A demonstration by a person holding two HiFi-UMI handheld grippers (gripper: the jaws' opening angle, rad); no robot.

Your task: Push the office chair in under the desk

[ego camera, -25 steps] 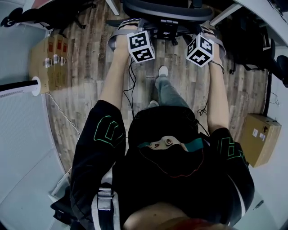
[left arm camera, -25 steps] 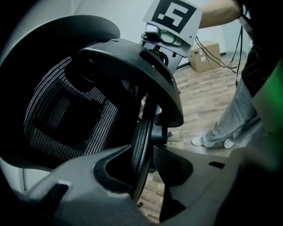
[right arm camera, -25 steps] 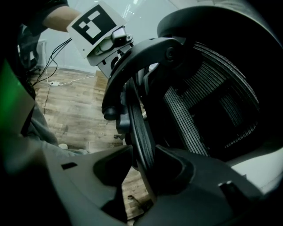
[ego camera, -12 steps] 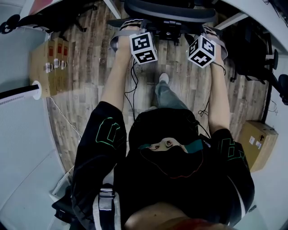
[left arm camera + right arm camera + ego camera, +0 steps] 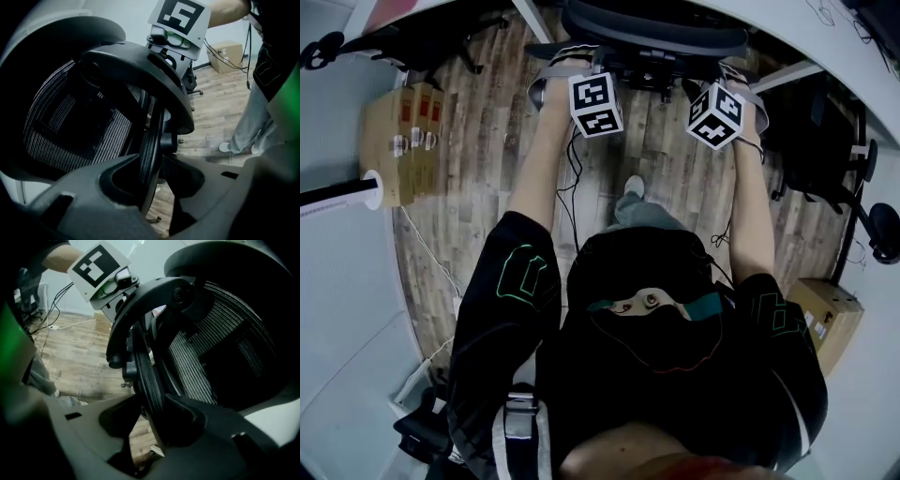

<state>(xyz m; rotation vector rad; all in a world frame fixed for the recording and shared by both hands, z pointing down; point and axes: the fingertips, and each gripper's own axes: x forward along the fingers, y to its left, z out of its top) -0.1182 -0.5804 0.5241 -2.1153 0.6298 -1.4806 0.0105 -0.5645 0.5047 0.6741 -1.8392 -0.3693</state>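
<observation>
Left tool (image 5: 150, 171) and right tool (image 5: 154, 416) are each clamped on the chair (image 5: 652, 28), at the left and right sides of its backrest rim. The rim is pinched between each pair of jaws, which are held fairly wide by its thickness. The chair is stood on the wood floor (image 5: 487, 141) at the near edge of the tabletop (image 5: 848, 47). Its backrest is seen just outside that edge, and its seat is hidden.
</observation>
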